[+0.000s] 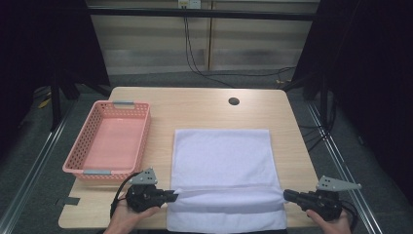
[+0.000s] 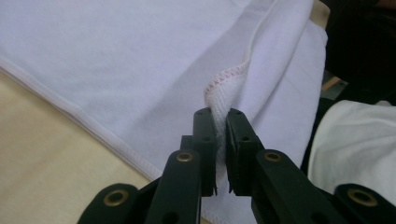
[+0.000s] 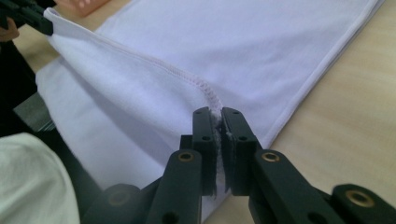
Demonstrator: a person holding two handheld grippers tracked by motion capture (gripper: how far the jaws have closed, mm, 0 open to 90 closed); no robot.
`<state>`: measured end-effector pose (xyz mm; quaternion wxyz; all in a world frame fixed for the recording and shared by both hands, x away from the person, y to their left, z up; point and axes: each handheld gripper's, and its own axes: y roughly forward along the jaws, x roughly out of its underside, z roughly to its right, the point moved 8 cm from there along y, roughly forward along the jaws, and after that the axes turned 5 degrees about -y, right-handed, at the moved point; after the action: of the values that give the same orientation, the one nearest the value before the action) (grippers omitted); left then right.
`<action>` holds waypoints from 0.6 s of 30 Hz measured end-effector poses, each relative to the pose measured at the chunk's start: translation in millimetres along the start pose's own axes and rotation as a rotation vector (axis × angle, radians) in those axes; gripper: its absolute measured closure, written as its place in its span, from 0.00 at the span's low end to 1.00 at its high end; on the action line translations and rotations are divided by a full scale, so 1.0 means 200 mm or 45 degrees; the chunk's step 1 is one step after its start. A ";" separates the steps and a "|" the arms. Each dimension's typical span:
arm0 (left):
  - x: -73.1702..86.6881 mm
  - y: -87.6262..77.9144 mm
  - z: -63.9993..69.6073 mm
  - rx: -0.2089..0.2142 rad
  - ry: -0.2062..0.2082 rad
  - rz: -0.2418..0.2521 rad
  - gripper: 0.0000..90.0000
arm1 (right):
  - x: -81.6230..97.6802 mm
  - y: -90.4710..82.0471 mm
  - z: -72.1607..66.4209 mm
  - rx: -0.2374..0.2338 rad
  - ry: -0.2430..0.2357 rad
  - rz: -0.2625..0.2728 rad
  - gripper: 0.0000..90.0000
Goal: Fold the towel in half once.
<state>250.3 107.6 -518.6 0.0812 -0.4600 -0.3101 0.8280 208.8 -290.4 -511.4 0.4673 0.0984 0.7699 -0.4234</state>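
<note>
A white towel (image 1: 221,156) lies spread on the wooden table (image 1: 195,107), and its near edge is raised in a taut ridge between my two grippers. My left gripper (image 1: 174,195) pinches the towel's near left corner. In the left gripper view the jaws (image 2: 221,114) are shut on the stitched hem of the towel (image 2: 140,56). My right gripper (image 1: 286,195) grips the near right corner. In the right gripper view it (image 3: 218,112) is shut on the hem of the towel (image 3: 233,42), and the left gripper (image 3: 28,18) holds the far end of the ridge.
A pink plastic basket (image 1: 122,105) stands on the table's left side, close to the towel's left edge. A round cable hole (image 1: 234,101) sits near the far edge. Bare wood runs right of the towel. A white sleeve (image 2: 355,140) is close behind the grippers.
</note>
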 end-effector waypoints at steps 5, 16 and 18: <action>0.04 -0.02 0.06 0.044 0.052 -0.091 0.90 | 0.02 -0.07 -0.05 -0.028 -0.030 -0.025 0.91; -0.02 -0.08 0.04 0.095 -0.004 -0.028 0.71 | 0.01 -0.15 -0.13 -0.082 -0.089 -0.014 0.80; -0.06 -0.05 -0.05 0.046 -0.073 0.029 0.70 | -0.02 -0.11 -0.09 -0.050 -0.085 -0.013 0.72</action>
<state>263.3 114.8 -508.3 0.0712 -0.4382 -0.2918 0.8472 187.9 -290.4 -493.3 0.4923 0.0710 0.7625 -0.4137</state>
